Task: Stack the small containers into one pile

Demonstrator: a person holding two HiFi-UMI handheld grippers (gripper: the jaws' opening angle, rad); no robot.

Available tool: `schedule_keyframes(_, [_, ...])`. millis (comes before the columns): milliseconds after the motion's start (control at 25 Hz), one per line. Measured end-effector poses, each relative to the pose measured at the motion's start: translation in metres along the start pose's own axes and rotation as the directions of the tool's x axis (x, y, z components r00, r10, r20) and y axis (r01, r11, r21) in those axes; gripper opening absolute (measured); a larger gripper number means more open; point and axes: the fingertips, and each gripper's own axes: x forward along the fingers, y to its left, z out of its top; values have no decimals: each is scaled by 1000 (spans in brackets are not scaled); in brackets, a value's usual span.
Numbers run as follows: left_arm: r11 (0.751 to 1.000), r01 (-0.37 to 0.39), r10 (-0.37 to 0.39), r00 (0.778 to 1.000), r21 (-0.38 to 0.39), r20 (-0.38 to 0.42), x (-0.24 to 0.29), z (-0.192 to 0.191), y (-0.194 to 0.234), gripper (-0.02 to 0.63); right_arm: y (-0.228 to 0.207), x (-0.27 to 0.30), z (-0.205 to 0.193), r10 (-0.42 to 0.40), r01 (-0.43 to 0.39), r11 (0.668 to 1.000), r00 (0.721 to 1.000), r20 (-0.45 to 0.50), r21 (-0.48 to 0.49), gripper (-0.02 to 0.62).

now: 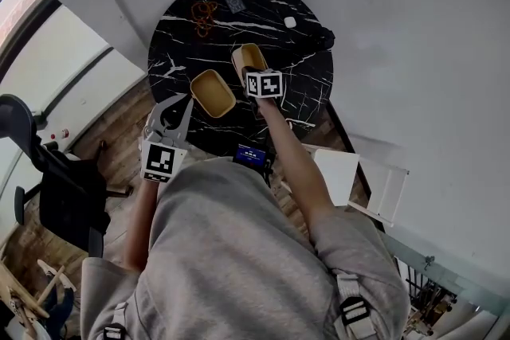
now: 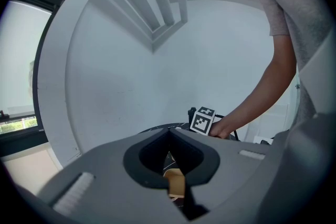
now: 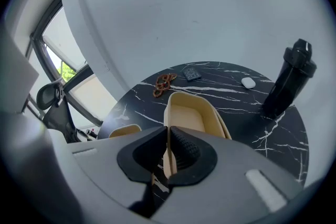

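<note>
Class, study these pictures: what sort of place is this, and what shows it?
Probably a home or small office corner: a round black marble table, a black swivel chair on a wooden floor, and a big window beside them.

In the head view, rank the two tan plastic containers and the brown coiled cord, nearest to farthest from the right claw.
1. The tan plastic container in the right claw.
2. The second tan plastic container, to its left.
3. The brown coiled cord, far left.

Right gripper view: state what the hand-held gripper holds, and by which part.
The right hand-held gripper pinches the tan container by its wall at the near end, one jaw inside the rim and one outside.
</note>
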Motion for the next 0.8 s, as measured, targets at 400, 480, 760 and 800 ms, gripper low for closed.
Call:
schedule_keyframes(400, [1000,20,-20,1000,-6,-16,7,-6,0,0,-7,-19,-2,-137,133,955,991,2,-266,34])
schedule_keyframes(480, [1000,25,-25,1000,-3,-17,10,-6,-1,0,-8,-18,-4,-187,170,913,982,-10,-370,32])
schedule_keyframes(760, [1000,29,-28,999,6,-22,10,-6,-3,0,-7,-16,-16,-294,259,789,955,27,-557,31])
schedule_keyframes(800, [1000,27,-27,999,5,-23,10,-7,-3,0,-8,-16,-15,-308,274,783,951,35,-558,31])
